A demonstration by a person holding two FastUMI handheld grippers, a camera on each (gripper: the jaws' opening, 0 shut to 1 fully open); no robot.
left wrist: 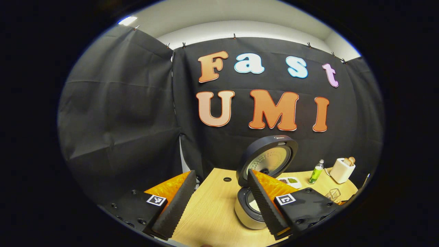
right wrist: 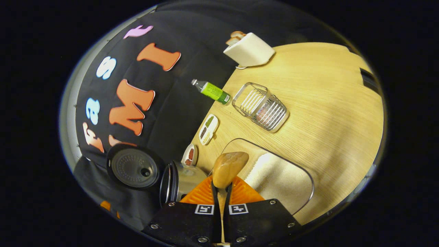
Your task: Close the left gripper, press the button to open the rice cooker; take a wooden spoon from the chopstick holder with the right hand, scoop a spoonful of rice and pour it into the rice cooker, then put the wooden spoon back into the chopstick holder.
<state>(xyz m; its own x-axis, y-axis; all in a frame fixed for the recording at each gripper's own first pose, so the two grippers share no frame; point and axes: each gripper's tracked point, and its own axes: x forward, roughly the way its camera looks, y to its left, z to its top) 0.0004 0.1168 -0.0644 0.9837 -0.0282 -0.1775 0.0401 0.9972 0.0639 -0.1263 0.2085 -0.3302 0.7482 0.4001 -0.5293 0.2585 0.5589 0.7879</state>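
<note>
In the left gripper view the rice cooker [left wrist: 247, 211] stands on the wooden table [left wrist: 209, 212] with its lid [left wrist: 268, 160] swung up. My left gripper [left wrist: 220, 173] hovers in front of it, open, nothing between its fingers. In the right gripper view my right gripper [right wrist: 222, 187] is shut on the handle of the wooden spoon [right wrist: 229, 167]. The spoon's bowl shows bare wood and hangs over the near-left rim of a clear container of rice [right wrist: 278, 179]. The open rice cooker [right wrist: 179, 182] sits just left of the spoon. The wire chopstick holder [right wrist: 260, 107] stands farther off.
A green bottle [right wrist: 212, 91], a white toaster with bread [right wrist: 248, 51] and two small dishes [right wrist: 208, 129] line the table's back edge along the black wall. The same toaster [left wrist: 342, 169], bottle [left wrist: 316, 171] and wire holder [left wrist: 332, 195] appear right of the cooker.
</note>
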